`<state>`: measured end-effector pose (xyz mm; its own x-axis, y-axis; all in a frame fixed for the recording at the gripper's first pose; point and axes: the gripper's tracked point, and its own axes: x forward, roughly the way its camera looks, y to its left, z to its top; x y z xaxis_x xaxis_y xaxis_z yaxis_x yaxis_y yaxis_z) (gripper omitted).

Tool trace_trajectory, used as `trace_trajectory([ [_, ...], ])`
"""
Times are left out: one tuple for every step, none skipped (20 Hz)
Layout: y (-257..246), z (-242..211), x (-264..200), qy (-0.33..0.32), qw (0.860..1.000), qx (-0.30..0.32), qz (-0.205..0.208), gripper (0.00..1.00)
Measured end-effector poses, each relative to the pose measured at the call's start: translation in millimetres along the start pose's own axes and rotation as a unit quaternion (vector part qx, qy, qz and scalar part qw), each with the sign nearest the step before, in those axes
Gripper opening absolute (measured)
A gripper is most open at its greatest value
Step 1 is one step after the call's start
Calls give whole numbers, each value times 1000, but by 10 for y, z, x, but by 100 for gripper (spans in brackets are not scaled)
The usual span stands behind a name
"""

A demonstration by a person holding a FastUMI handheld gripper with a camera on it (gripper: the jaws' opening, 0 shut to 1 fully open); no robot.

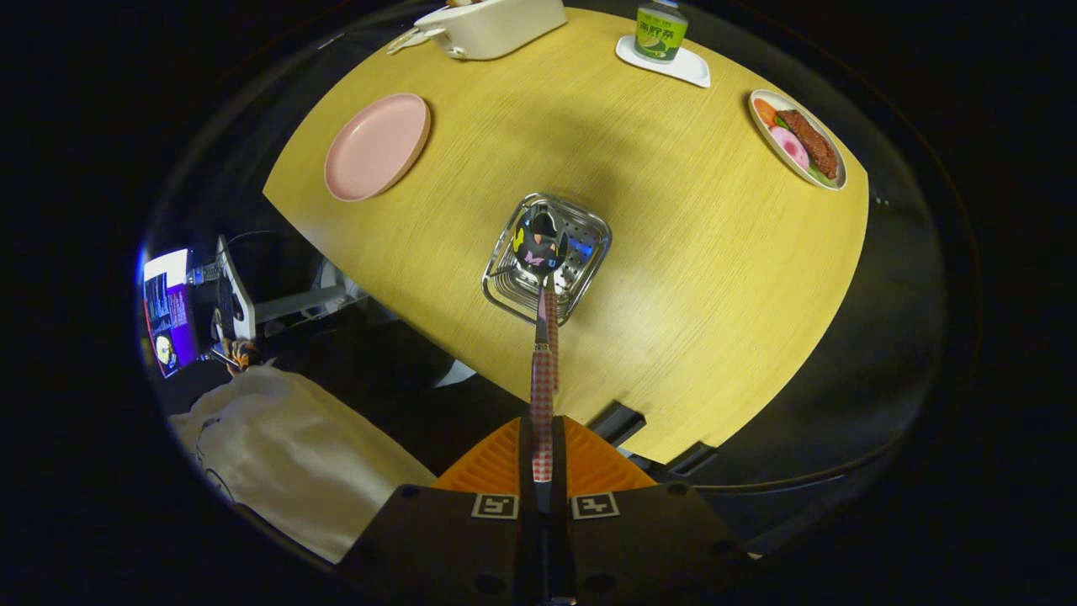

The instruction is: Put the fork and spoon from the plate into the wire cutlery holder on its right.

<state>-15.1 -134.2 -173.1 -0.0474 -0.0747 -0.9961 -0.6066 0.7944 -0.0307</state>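
Observation:
My gripper (543,459) is shut on the red-checked handle of a spoon (541,370), held high above the wooden table (715,252). The spoon points straight ahead of the fingers, and its shiny bowl hangs over the metal cutlery holder (591,225). A second checked handle (553,316) shows right beside the spoon's, at the holder's near rim; I cannot tell whether it is the fork. The pink plate (377,147) lies to the left beyond the holder, with nothing on it.
A white container (496,25) stands at the table's far side. A green can (660,32) on a white tray and a plate of food (798,139) sit to the right. The table's edge runs under the fingers; pale cloth (286,446) lies below left.

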Motion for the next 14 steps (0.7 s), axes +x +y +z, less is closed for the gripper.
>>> trace_trajectory([
  [-33,-1,30,13,1000,-5,-3,8],
  [-71,-6,53,25,1000,-11,-6,9],
  [-105,16,66,33,999,-14,-7,10],
  [-111,48,72,40,999,-12,-5,10],
  [-109,80,75,47,999,-10,1,9],
  [-110,96,79,54,998,-9,6,9],
  [-114,108,93,63,998,-8,9,9],
  [-114,129,100,70,997,-7,12,10],
  [-122,143,116,78,997,-8,13,9],
  [-109,163,118,85,996,-9,14,10],
  [-108,189,123,90,996,-11,15,10],
  [-106,205,127,95,995,-12,15,10],
  [-105,222,142,97,995,-12,16,12],
  [-97,246,142,99,995,-11,18,12],
])
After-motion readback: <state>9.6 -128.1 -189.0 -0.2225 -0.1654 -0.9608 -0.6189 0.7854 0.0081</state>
